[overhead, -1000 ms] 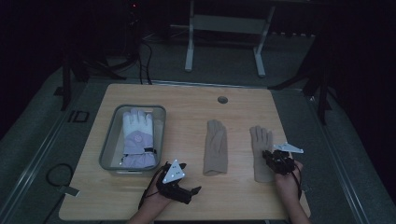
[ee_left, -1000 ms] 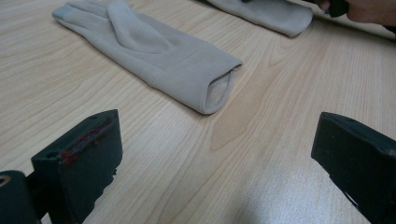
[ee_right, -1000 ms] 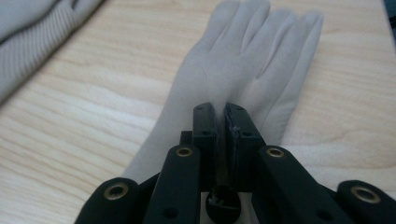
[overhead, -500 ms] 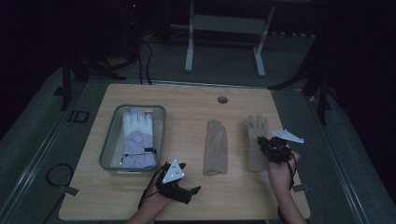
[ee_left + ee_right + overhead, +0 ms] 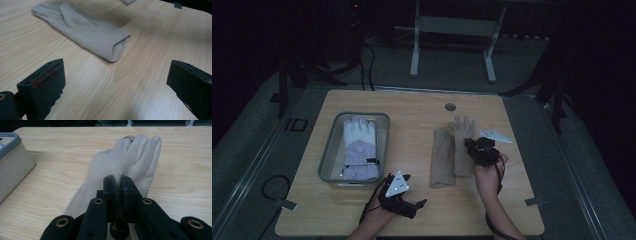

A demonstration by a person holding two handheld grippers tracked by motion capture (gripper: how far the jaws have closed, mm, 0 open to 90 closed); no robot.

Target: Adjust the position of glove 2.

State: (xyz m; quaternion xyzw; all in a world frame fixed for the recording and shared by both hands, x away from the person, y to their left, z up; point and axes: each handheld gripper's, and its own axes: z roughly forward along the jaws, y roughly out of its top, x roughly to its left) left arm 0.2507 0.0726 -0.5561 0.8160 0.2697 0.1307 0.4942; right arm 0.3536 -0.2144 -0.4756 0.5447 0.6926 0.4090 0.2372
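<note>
Pinching the fabric of a beige glove (image 5: 130, 162), the right gripper (image 5: 119, 185) is seen in its own view with both black jaws pressed together on the cloth, the glove's fingers spread out beyond them over the wooden table (image 5: 62, 152). From the high view the same right gripper (image 5: 478, 149) is found above the right half of the table (image 5: 412, 107), and the held glove (image 5: 463, 135) is laid alongside a second beige glove (image 5: 442, 159), the two touching along their long edges. That second glove (image 5: 85, 32) is shown flat on the wood in the left gripper view, its open cuff turned toward the camera and lying just ahead of the jaws. The left gripper (image 5: 115, 82) is held with its jaws wide apart, and nothing but bare wood is seen between them; in the high view the left gripper (image 5: 409, 204) is rested near the front edge of the table. A grey tray (image 5: 329, 150) is placed on the left side, well apart from the beige pair, and a white and lilac padded glove (image 5: 358, 147) is laid inside it. A corner of the tray (image 5: 11, 162) is caught at the left edge of the right gripper view.
</note>
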